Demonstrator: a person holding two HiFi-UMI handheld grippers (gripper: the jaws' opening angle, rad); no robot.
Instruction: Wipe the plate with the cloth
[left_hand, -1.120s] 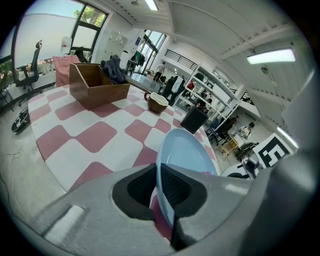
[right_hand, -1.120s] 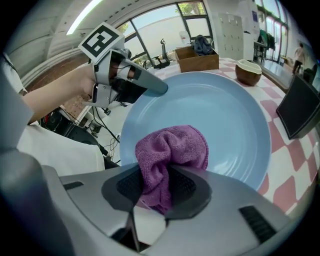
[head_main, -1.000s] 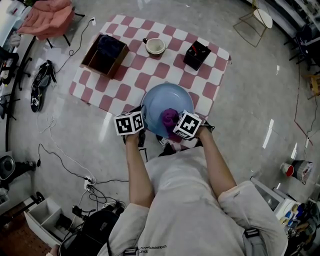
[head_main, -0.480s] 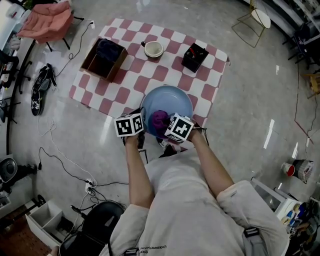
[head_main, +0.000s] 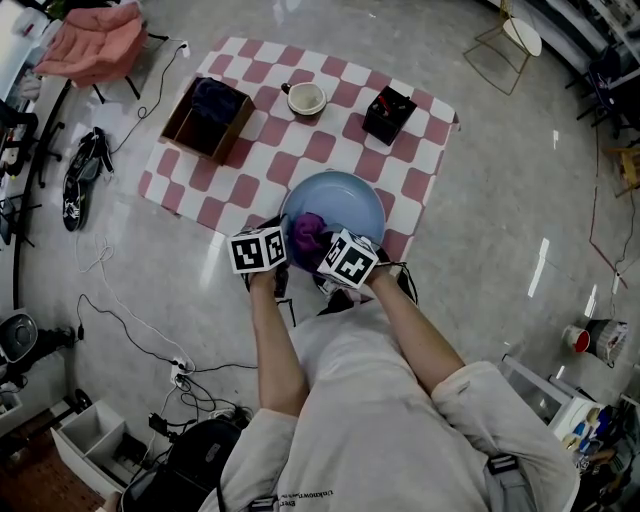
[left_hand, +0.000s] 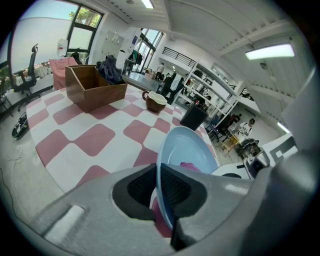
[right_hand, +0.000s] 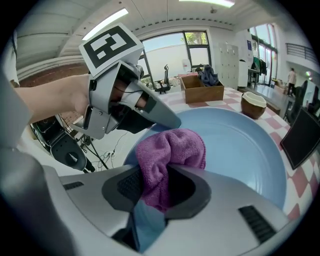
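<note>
A light blue plate (head_main: 350, 198) is held above the near edge of the checkered mat (head_main: 325, 146). My left gripper (head_main: 282, 250) is shut on the plate's near left rim; in the left gripper view the rim (left_hand: 165, 170) runs edge-on between the jaws of that gripper (left_hand: 157, 189). My right gripper (head_main: 320, 246) is shut on a purple cloth (head_main: 306, 230) and presses it onto the plate's inner face at the near left. In the right gripper view the cloth (right_hand: 170, 150) bulges from the right gripper (right_hand: 155, 192) against the plate (right_hand: 240, 150), close to the left gripper (right_hand: 127, 102).
On the mat stand a wooden box (head_main: 208, 112) with dark cloth inside, a small bowl (head_main: 306, 97) and a black box (head_main: 390, 113). Shoes (head_main: 82, 170) and cables lie on the floor to the left. A pink chair (head_main: 95, 42) stands far left.
My right gripper has slid the cloth leftward across the plate, from the near middle towards the left gripper. The left gripper and the plate have stayed nearly still.
</note>
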